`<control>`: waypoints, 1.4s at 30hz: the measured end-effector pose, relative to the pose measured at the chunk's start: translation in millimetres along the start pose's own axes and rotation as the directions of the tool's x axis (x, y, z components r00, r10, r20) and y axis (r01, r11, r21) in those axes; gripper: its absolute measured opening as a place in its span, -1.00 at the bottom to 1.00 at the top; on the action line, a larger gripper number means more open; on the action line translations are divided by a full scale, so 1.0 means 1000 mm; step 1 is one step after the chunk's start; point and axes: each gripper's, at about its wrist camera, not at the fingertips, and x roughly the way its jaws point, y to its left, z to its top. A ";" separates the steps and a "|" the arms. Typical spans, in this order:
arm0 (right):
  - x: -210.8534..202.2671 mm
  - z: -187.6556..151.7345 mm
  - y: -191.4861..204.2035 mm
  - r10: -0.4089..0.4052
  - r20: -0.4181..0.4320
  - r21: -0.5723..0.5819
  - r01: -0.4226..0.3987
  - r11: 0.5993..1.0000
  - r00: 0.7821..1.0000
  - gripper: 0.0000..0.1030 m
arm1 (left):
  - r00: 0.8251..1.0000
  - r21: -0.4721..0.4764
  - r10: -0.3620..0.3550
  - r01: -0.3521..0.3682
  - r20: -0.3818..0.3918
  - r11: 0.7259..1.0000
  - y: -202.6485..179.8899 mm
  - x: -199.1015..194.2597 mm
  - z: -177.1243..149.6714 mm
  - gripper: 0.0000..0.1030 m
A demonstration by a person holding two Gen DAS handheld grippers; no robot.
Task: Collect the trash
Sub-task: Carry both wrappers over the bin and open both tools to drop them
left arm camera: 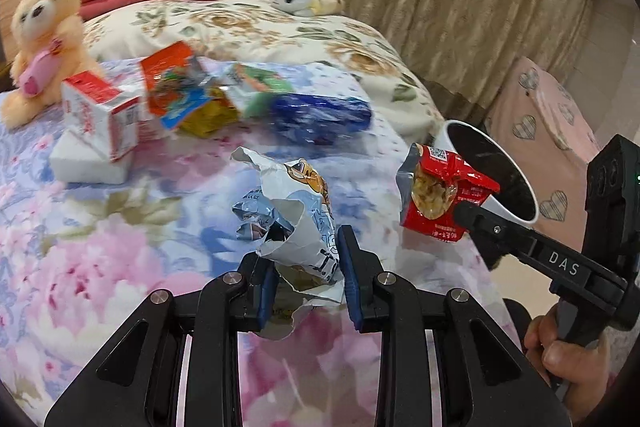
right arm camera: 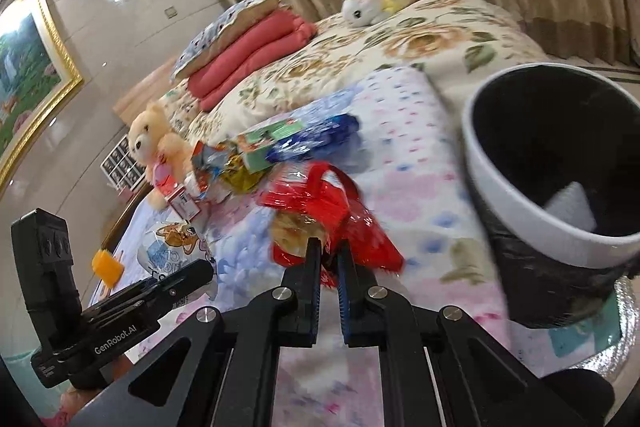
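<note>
I am holding a crumpled white-and-blue snack bag in my left gripper; its blue pads are pressing on the torn, foil-lined wrapper, whose lower end is hanging hidden behind the fingers. My right gripper is pinching a glossy red snack packet, jaws nearly together, and the packet's print is blurring too much for me to read. Both bags are hanging above the floral bedspread, the red one close beside the round white-rimmed bin with its black liner; the bin's base is cut off by the bed edge. A pale scrap is lying inside it, too dim to name. Farther up the bed, loose wrappers are smearing together: an orange foil bag, a blue plastic wrapper, a red-and-white carton. A fuzzy teddy bear is sitting beside them.
</note>
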 end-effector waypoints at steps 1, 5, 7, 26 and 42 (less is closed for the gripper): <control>-0.004 0.000 -0.005 -0.006 0.006 0.008 0.006 1.000 1.000 -0.86 | 1.000 0.008 -0.009 0.009 -0.002 1.000 -0.005 0.001 0.000 -0.49; -0.018 0.002 -0.016 -0.024 0.029 0.022 0.023 0.999 0.999 -0.86 | 0.999 0.043 -0.038 0.038 -0.006 0.998 -0.025 0.005 0.003 -0.49; -0.026 0.003 -0.022 -0.034 0.041 0.027 0.033 0.999 0.999 -0.86 | 0.999 0.059 -0.050 0.051 -0.008 0.997 -0.035 0.008 0.005 -0.49; -0.079 0.024 -0.087 -0.144 0.149 0.127 0.126 0.984 0.978 -0.87 | 0.988 0.200 -0.150 0.156 -0.045 0.967 -0.123 0.037 0.027 -0.49; -0.080 0.033 -0.133 -0.197 0.124 0.186 0.173 0.967 0.973 -0.87 | 0.977 0.264 -0.191 0.210 -0.094 0.941 -0.177 0.073 0.043 -0.49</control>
